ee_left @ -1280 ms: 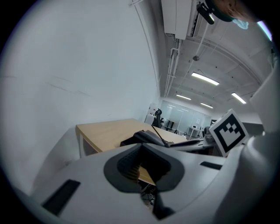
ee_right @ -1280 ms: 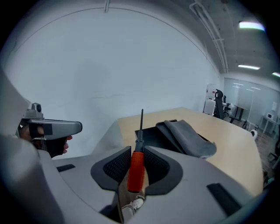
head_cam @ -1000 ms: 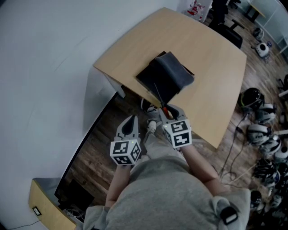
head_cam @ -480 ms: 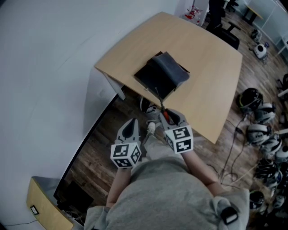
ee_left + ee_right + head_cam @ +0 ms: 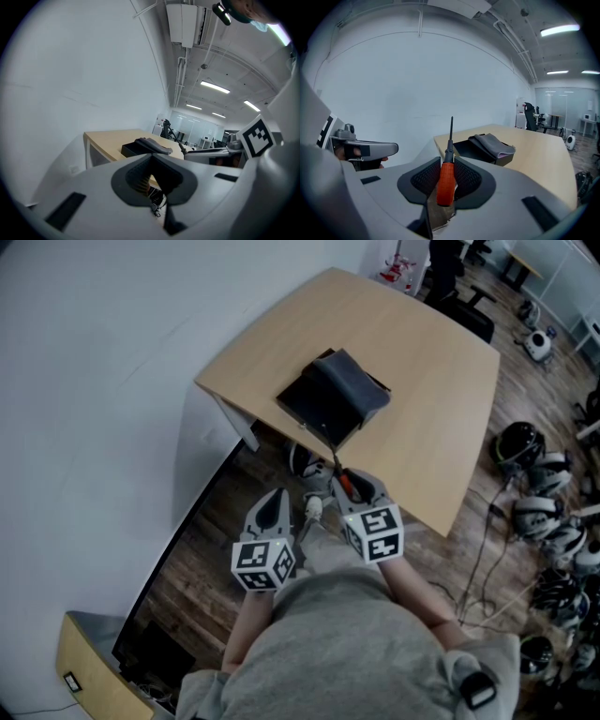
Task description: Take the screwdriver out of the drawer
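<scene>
- Broadly, the pale wooden counter fills the upper part of the head view, with the person standing at its near corner and both arms drawn in close to the body.
- On the counter sits the black drawer, an open box well in from the near edge.
- A grey cloth is draped over the far side of the drawer, while its near half shows only a dark interior.
- Lower down, the right claw hangs off the counter's edge over the wooden floor, apart from the drawer and pointing towards it.
- Just beside it, the left claw is clenched on nothing, its pads meeting with only floor seen past them.
- Smallest is the screwdriver: the right claw is clamped on its orange handle, and the thin dark shaft stands up past the jaw tips, aimed at the drawer.
- Judging by this, the screwdriver is out of the drawer and lifted clear, so the taking-out step looks all but finished.
- What remains is probably to carry it to a bare part of the counter and lay it down, which calls for a level wrist and a firm grip until the handle rests flat.
</scene>
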